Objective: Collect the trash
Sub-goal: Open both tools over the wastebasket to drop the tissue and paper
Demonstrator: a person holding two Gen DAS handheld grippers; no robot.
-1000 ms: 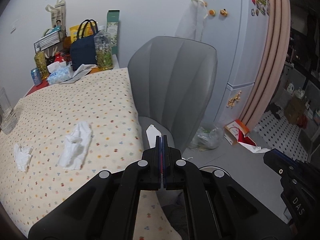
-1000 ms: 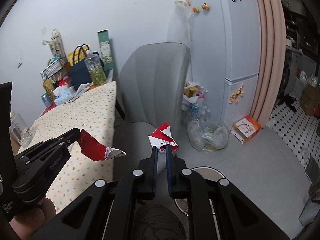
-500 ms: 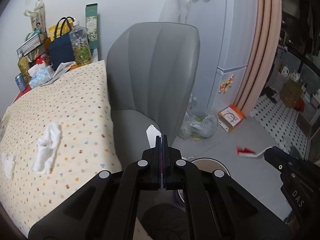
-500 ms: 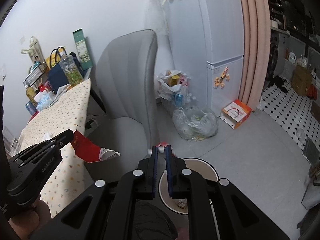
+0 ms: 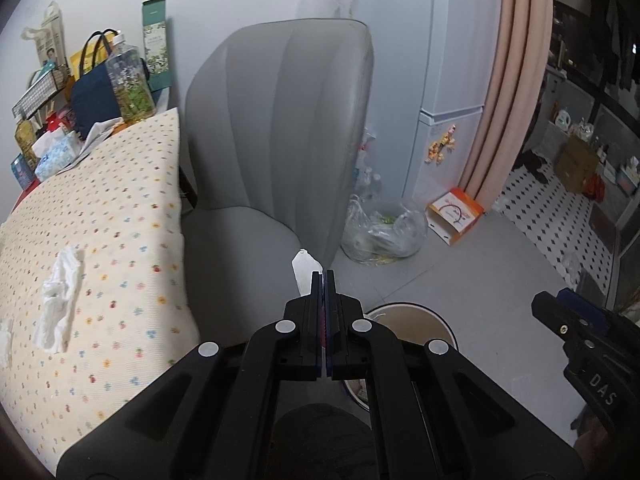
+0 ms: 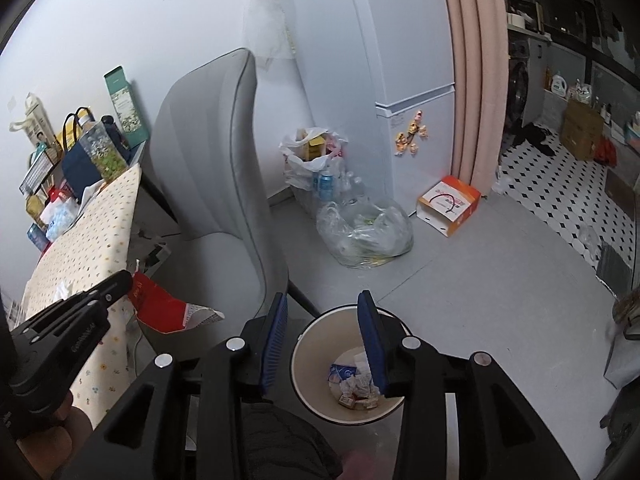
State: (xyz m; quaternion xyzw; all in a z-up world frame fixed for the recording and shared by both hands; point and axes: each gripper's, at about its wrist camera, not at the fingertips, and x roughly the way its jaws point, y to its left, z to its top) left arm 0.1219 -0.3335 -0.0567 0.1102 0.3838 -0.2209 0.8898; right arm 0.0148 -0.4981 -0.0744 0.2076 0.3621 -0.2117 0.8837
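Note:
My left gripper (image 5: 323,280) is shut on a red and white torn wrapper (image 6: 168,312); only its white tip (image 5: 304,268) shows in the left wrist view. It hangs beside the grey chair (image 6: 224,184). My right gripper (image 6: 324,312) is open and empty, right above the round waste bin (image 6: 308,344), which holds several scraps of paper (image 6: 356,384). The bin's rim (image 5: 408,312) shows just past my left fingers. Two crumpled white tissues lie on the dotted tablecloth, one (image 5: 60,300) near the table edge and one (image 5: 5,344) at the far left.
The table (image 5: 104,216) is on the left, with bags, bottles and boxes at its far end (image 5: 100,88). A fridge (image 6: 400,60), a clear bag of bottles (image 6: 364,236), a white bag of rubbish (image 6: 312,156) and an orange box (image 6: 448,204) stand on the floor behind.
My right gripper has opened over the bin and the red and white scrap it held is gone from it. Both grippers have swung right, from the table toward the bin.

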